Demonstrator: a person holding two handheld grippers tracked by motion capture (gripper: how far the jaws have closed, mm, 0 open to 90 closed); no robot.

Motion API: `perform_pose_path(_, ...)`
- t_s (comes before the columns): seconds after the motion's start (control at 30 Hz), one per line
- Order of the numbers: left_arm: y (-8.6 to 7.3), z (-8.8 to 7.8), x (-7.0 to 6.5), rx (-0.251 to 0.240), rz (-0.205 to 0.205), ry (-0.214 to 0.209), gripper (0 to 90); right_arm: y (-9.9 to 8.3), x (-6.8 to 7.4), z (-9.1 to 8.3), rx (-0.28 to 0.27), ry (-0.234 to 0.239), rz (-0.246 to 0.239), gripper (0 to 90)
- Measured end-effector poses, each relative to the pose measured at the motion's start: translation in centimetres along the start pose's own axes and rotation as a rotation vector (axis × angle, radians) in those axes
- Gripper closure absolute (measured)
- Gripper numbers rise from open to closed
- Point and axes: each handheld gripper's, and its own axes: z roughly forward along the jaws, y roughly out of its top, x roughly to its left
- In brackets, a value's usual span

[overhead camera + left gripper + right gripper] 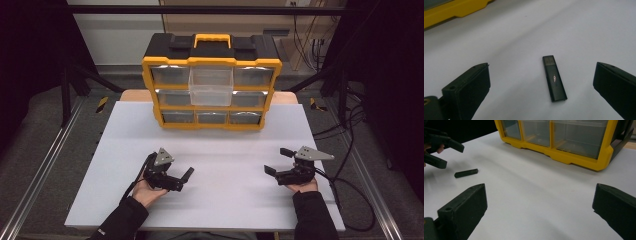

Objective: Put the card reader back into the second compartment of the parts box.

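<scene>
USB stick (554, 78) flat on white table (584, 30), centre-right of the left gripper view, long axis near-vertical, cap end up. Left gripper (541, 87) and right gripper (539, 207) jaws apart, empty. Yellow drawer organizer (211, 82) top centre in the high view.

A matt black plastic USB stick (554, 78) lies on the smooth, matt white table (579, 30); the organiser (211, 85) shows glossy yellow plastic framing and clear plastic drawers; gripper jaws look matt black.

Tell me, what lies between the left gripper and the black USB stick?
Nothing: in the left gripper view, bare white table separates the open left gripper from the USB stick, which lies flat between the jaws, untouched.
</scene>
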Motion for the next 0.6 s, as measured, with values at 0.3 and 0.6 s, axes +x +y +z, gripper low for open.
perform_pose_path(0.3,-0.38,0.53,-0.56,0.048,0.003,0.011,5.2,0.0,0.02,-0.02,-0.001,0.003,0.001,0.2)
perform_pose_path(0.6,-0.72,0.92,-0.88,0.084,0.013,0.014,16.6,-0.01,0.03,0.01,0.0,0.003,0.001,0.1)
